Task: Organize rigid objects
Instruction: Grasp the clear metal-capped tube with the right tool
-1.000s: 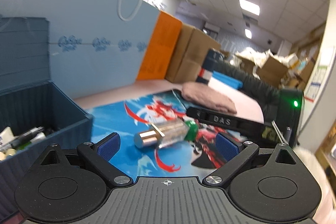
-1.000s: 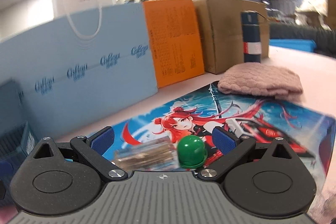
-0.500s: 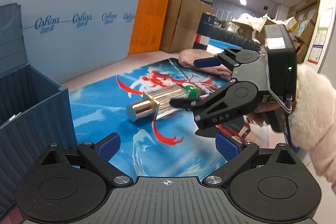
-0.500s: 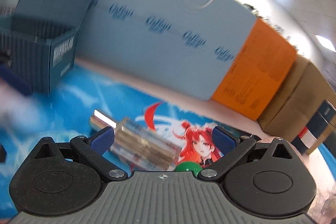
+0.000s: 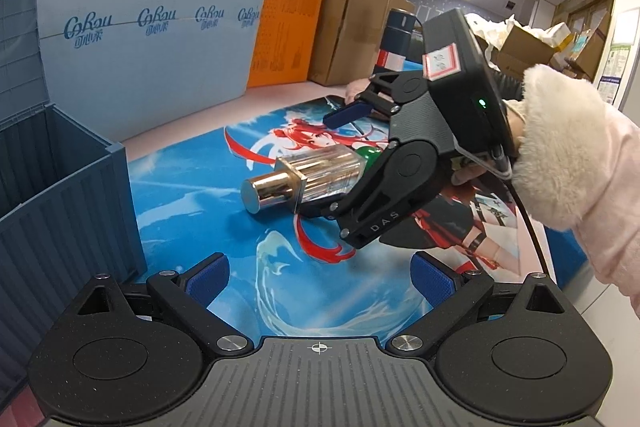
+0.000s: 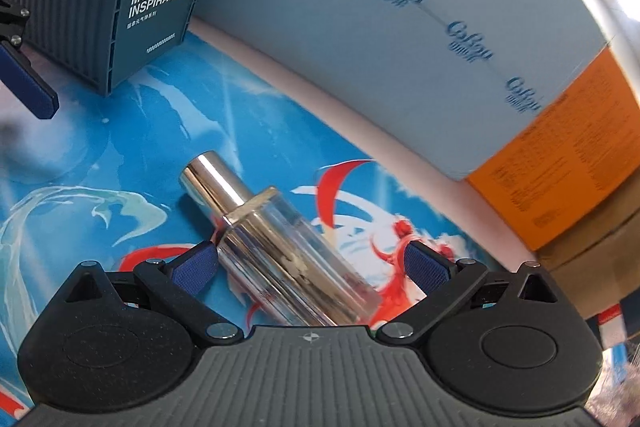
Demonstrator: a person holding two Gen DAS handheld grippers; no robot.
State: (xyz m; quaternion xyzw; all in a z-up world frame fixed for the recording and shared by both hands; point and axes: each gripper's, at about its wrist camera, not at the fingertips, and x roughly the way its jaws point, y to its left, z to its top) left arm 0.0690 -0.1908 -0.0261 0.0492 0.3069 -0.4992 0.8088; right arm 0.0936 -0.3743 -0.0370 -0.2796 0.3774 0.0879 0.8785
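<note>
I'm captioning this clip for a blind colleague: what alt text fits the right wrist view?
An open right gripper straddles a clear glass bottle with a shiny metal cap, lying on its side on a blue anime-print mat. Beyond it stands an open blue-grey container-style box marked "MOMENT OF INSPIRATION", in front of a pale blue bag.

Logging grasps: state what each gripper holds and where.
Nothing is held. The right gripper stands open astride the clear glass perfume bottle with metallic cap lying on the mat; left gripper open, empty.
</note>
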